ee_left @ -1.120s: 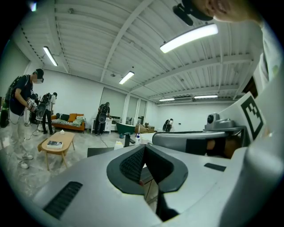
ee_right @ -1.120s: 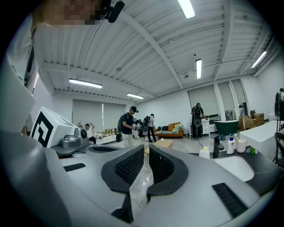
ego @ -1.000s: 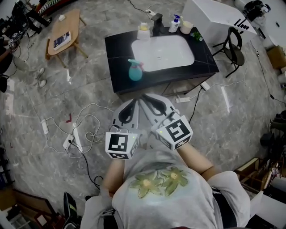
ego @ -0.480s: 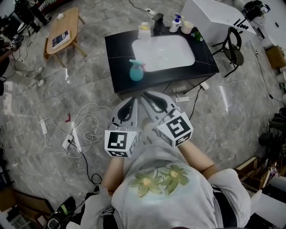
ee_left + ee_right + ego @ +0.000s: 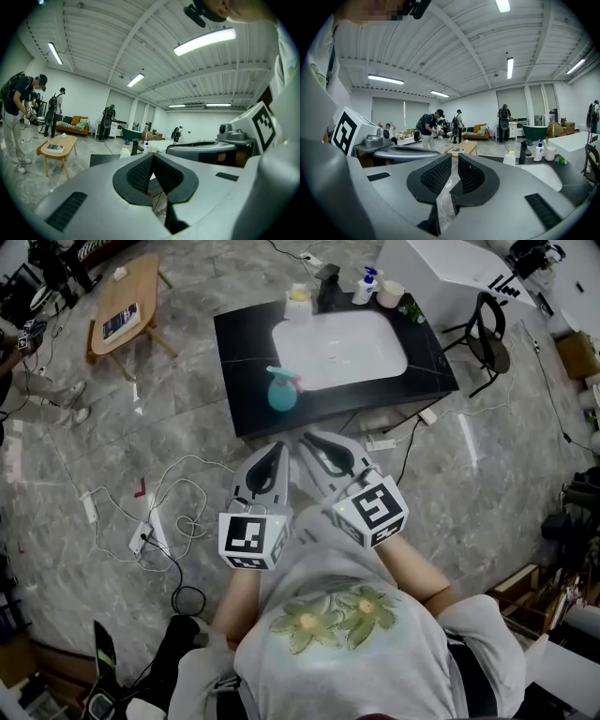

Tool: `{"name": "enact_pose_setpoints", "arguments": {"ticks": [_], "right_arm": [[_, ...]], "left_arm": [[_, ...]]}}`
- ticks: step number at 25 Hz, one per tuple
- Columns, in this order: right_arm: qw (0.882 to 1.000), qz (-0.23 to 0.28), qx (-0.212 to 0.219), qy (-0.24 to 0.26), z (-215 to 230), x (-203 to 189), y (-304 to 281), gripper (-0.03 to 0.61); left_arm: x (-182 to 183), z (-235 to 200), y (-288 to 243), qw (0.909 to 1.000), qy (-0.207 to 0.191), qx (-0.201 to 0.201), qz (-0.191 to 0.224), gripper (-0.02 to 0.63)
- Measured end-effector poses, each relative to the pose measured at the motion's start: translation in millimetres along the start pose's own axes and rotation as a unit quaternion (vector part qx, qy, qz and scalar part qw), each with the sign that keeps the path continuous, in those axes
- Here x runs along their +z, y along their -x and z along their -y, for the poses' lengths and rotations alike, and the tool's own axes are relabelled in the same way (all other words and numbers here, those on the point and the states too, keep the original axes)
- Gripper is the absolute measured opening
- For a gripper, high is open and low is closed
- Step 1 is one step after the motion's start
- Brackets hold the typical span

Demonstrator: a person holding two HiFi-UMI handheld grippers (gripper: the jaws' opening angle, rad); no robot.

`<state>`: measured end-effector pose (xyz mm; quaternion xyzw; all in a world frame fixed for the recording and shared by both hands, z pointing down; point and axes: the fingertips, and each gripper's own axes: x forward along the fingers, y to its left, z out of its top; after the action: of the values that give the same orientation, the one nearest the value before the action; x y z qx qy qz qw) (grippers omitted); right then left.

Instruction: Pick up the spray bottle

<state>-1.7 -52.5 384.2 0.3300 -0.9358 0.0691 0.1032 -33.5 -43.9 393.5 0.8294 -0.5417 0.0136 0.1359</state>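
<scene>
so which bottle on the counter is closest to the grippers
The teal spray bottle, alone near the front of the counter; the pale bottle and the blue-capped pump bottle stand along the back.

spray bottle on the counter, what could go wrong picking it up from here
1. The spray bottle stands close to the black counter's front edge, beside the sink; a nudge could tip it off.
2. The left gripper has its jaws together and the right gripper has them barely apart, both well short of it; unless one opens, it may just push the bottle.
3. Loose cables lie on the floor to the left; stepping forward could snag them.
</scene>
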Motion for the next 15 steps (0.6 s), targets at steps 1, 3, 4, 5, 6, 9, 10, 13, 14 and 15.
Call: {"name": "enact_pose_setpoints", "arguments": {"ticks": [1, 3, 4, 5, 6, 9, 10, 13, 14, 15], "right_arm": [[1.000, -0.002, -0.002, -0.001, 3, -1, -1, 0.025], [1.000, -0.003, -0.007, -0.001, 8, -1, -5, 0.025], [1.000, -0.002, -0.009, -0.001, 11, -1, -7, 0.025], [1.000, -0.001, -0.011, -0.001, 14, -1, -9, 0.025], [1.000, -0.001, -0.013, 0.000, 17, 0, -10, 0.025], [1.000, -0.004, -0.013, 0.001, 26, 2, -17, 0.026], [1.000, -0.005, -0.012, 0.002, 27, 2, -20, 0.026], [1.000, -0.006, -0.008, 0.009, 32, 4, -28, 0.026], [1.000, -0.006, -0.008, 0.010, 34, 5, -31, 0.026], [1.000, -0.006, -0.007, 0.011, 36, 5, -33, 0.026]], "left_arm": [[0, -1, -3, 1.0000, -0.001, -0.001, 0.000, 0.008], [1, -3, -8, 1.0000, -0.002, -0.003, -0.001, 0.008], [0, -5, -11, 1.0000, -0.002, -0.003, -0.002, 0.008], [1, -6, -14, 1.0000, -0.002, -0.003, -0.003, 0.008], [2, -8, -16, 1.0000, -0.002, -0.004, -0.003, 0.008], [9, -10, -25, 1.0000, -0.004, -0.006, 0.001, 0.008], [11, -11, -28, 1.0000, -0.005, -0.008, 0.002, 0.008], [16, -16, -35, 0.9999, -0.012, -0.008, 0.000, 0.008], [18, -18, -37, 0.9999, -0.014, -0.009, 0.000, 0.008], [18, -20, -39, 0.9999, -0.014, -0.009, -0.001, 0.008]]}}
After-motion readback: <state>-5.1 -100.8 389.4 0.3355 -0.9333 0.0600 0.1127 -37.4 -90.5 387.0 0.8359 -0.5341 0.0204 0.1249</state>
